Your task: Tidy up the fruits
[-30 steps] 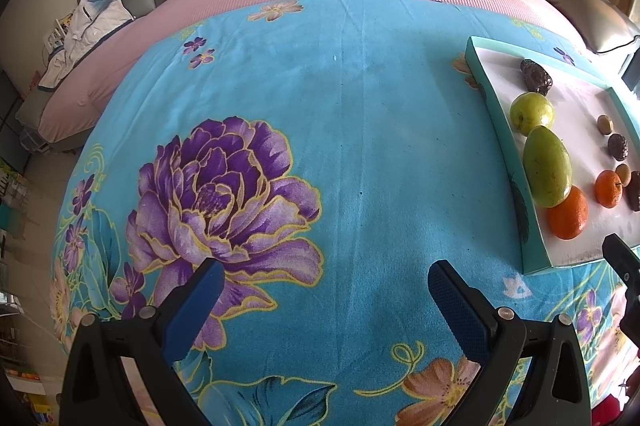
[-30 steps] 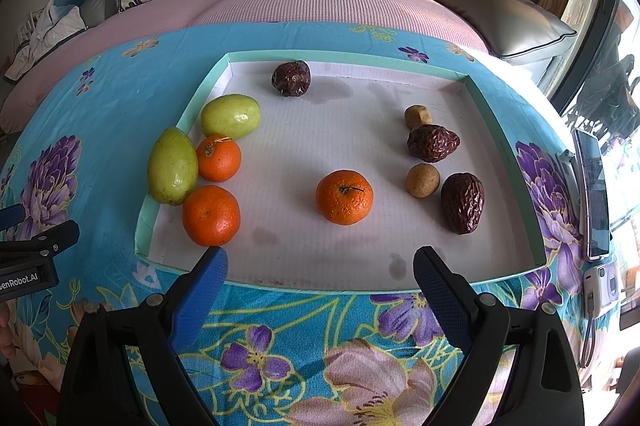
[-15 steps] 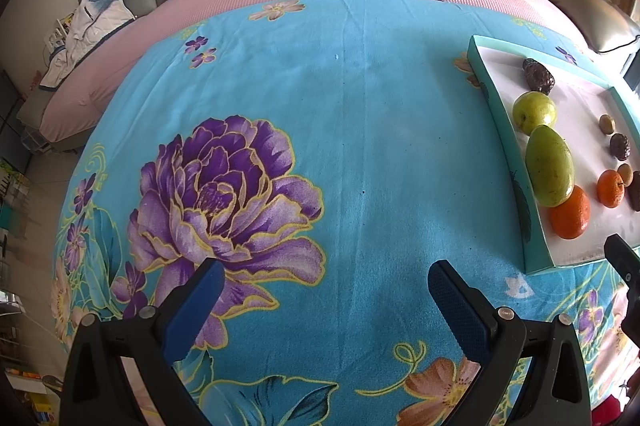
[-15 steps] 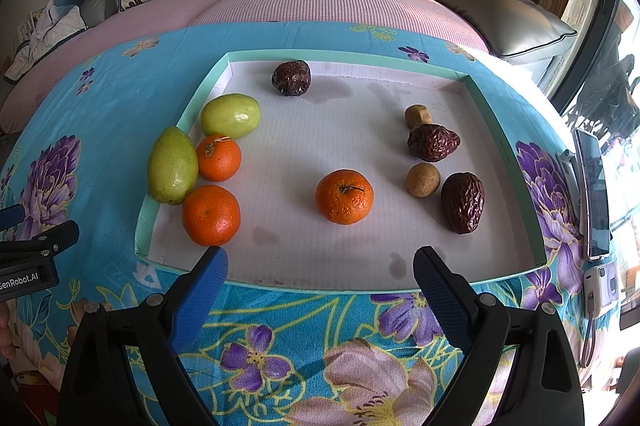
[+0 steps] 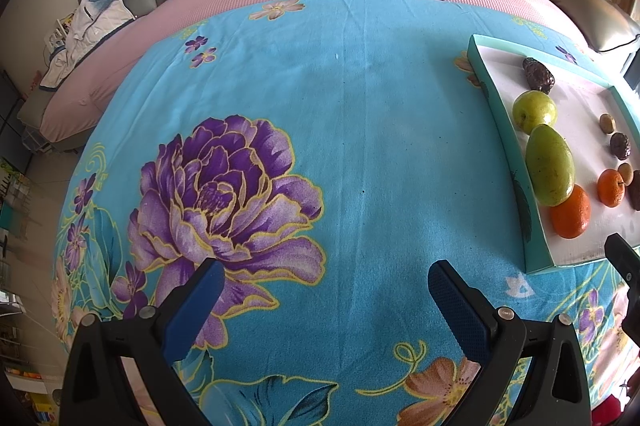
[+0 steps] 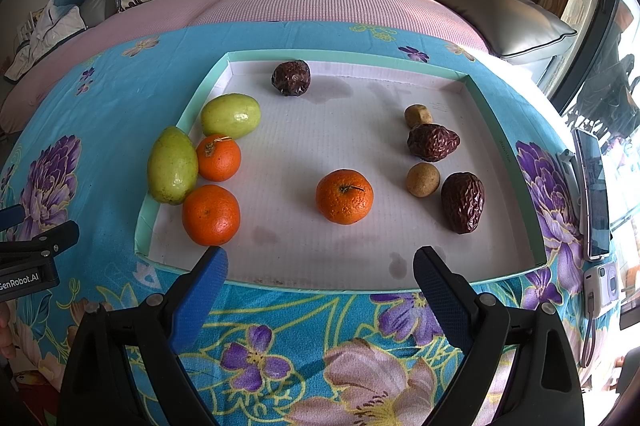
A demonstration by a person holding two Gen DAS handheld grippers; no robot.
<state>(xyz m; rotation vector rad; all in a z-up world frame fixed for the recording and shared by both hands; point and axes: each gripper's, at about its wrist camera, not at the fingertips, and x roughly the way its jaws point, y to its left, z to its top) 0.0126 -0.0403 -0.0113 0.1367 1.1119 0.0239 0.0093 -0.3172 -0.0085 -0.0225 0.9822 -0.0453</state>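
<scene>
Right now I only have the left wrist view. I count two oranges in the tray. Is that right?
Observer: No, there are three. The third orange sits right beside the long green fruit, which blocks it from your side.
Operator: What is the right tool doing?
Observer: The right tool is open and empty, pointing into the tray from its near edge.
Operator: Is there anything off the tray on the far right?
Observer: What looks like a small white camera lies on the cloth by the tray's near right corner.
</scene>
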